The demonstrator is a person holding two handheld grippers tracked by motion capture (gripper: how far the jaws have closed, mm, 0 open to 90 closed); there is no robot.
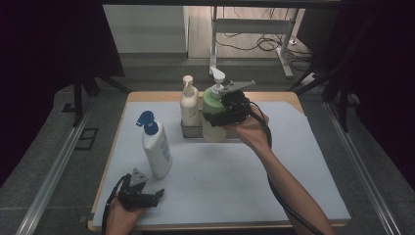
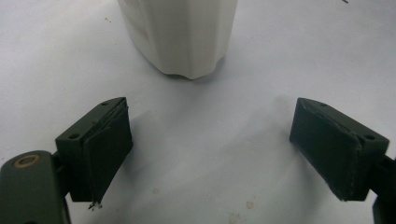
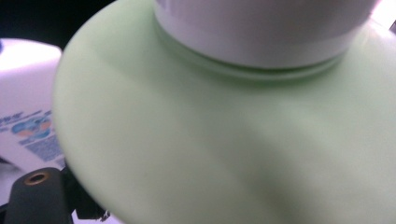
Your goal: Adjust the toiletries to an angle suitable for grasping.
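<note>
A pale green pump bottle [image 1: 214, 105] stands at the back of the table, by a grey holder [image 1: 192, 130]. My right gripper [image 1: 227, 110] is closed around its upper body. In the right gripper view the green shoulder [image 3: 196, 140] and white collar [image 3: 261, 32] sit very close, and one black finger [image 3: 35, 196] shows at the lower left. A white bottle with a blue pump [image 1: 155, 144] stands front left. My left gripper [image 1: 142, 193] rests just in front of it, open and empty. That bottle's base [image 2: 180, 37] lies ahead of the spread left gripper [image 2: 210, 154].
A cream pump bottle [image 1: 189, 103] stands in the grey holder, touching or nearly touching the green one. A white mat [image 1: 235, 171] covers the wooden table. A white bottle with a blue-printed label [image 3: 28, 130] shows beside the green one.
</note>
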